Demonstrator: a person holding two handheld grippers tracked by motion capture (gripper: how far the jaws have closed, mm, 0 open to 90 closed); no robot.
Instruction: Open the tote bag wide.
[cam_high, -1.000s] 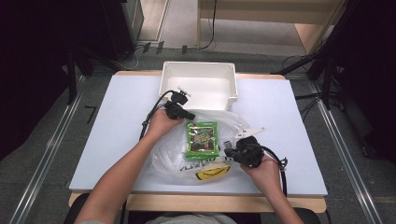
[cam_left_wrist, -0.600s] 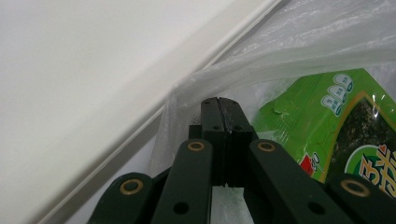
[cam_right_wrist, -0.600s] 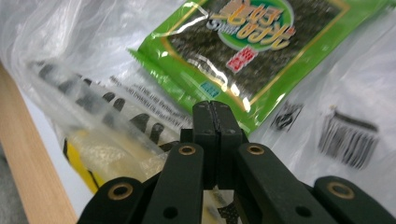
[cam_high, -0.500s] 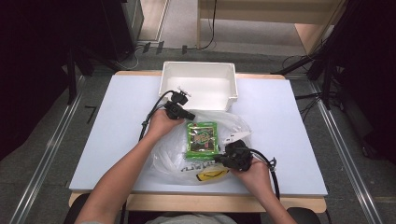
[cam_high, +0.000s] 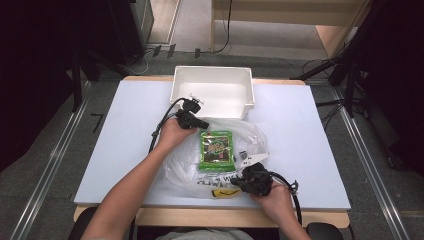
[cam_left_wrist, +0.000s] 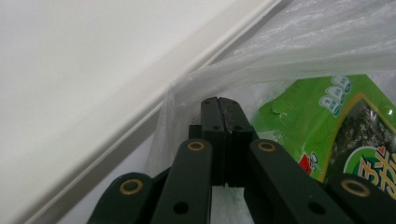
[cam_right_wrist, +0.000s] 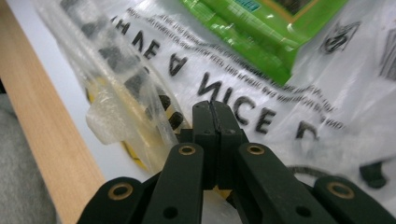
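Movement first: my right gripper (cam_high: 248, 181) has slid in toward the near edge of the bag (cam_high: 220, 157) over the last second, coming from further right, while my left gripper (cam_high: 198, 121) has kept its place at the far corner, just beside the bin (cam_high: 212, 92). Both sets of jaws are pressed together. The left pair pinches bag film at that corner; the right pair appears to have film between the tips too, by the printed lettering. I judge the bag is now gripped at two ends, ready to be lifted or opened. It lies flat on the table (cam_high: 310, 150), the packet (cam_high: 216, 150) inside it. Count: one bag, one green packet, one white bin, two grippers.
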